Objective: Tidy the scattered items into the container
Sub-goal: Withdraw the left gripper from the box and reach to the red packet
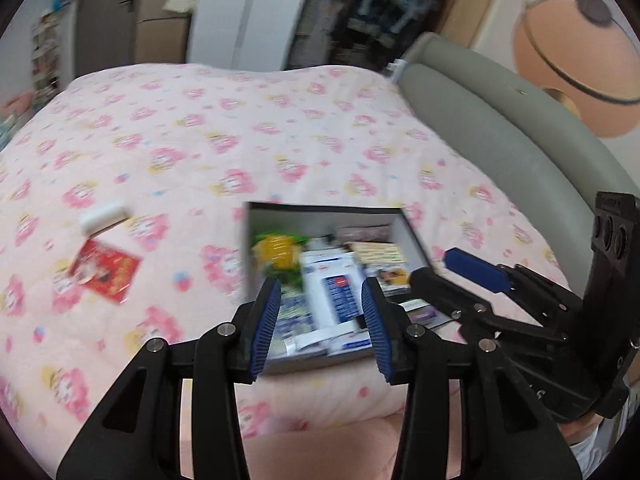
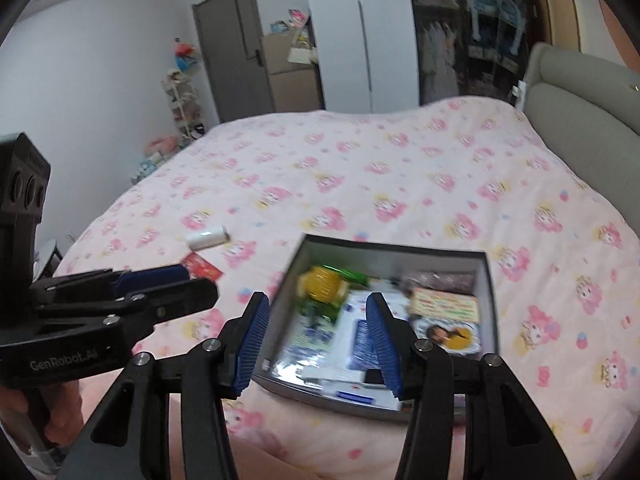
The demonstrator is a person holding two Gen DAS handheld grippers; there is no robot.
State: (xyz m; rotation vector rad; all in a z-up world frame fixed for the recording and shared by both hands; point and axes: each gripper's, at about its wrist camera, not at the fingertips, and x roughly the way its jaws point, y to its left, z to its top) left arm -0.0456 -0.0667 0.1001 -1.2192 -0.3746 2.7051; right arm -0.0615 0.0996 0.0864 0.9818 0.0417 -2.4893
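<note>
A grey open box [image 1: 416,236] [image 2: 490,304] sits on the pink bed, holding several packets and a yellow-green item [image 2: 322,284]. My left gripper [image 1: 320,320] is open and empty, just above the box's near side. My right gripper [image 2: 316,340] is open and empty over the box's near left part. A white roll [image 1: 102,216] [image 2: 208,238] and a red packet [image 1: 106,272] [image 2: 202,268] lie on the cover left of the box. Each gripper shows in the other's view: the right one [image 1: 460,276], the left one [image 2: 168,280].
The pink flowered bed cover [image 1: 280,140] spreads around the box. A grey padded headboard [image 1: 500,128] [image 2: 580,112] runs along the right. A wardrobe, door and shelves stand beyond the far edge of the bed.
</note>
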